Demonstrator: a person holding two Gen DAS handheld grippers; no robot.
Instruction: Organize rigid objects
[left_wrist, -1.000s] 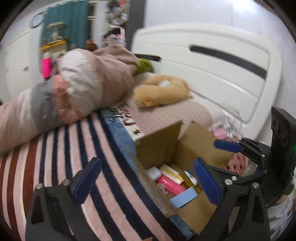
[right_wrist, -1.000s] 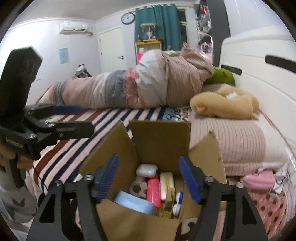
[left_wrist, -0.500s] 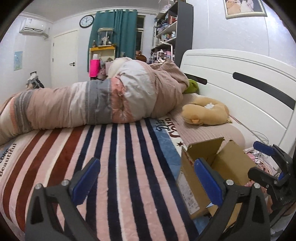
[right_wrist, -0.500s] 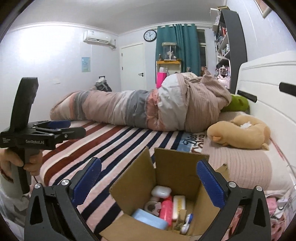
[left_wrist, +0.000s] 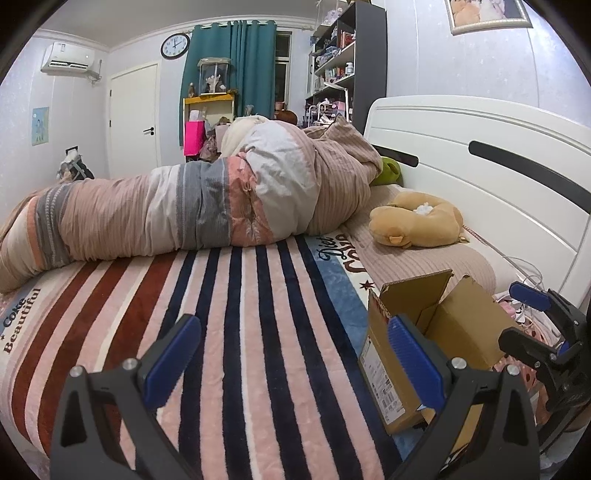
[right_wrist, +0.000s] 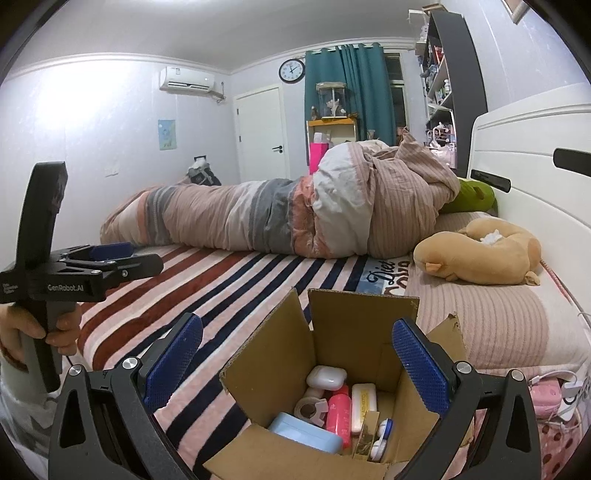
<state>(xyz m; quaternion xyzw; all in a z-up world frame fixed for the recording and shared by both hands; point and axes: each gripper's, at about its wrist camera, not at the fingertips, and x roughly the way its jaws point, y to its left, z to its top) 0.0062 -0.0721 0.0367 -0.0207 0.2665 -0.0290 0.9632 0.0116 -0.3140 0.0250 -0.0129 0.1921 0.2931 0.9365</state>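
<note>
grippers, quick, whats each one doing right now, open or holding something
Left hand-held gripper: open, nothing between its fingers, above the striped blanket.
Right hand-held gripper: open wide after just opening, empty, over the cardboard box.

The bed (right_wrist: 229, 280) has a striped blanket (left_wrist: 236, 325) on it. Directly on the bed lie an open cardboard box (right_wrist: 354, 332) (near the front edge), a rolled duvet (right_wrist: 280, 218), a tan plush toy (right_wrist: 480, 254) and a green cushion (right_wrist: 472, 195).
</note>
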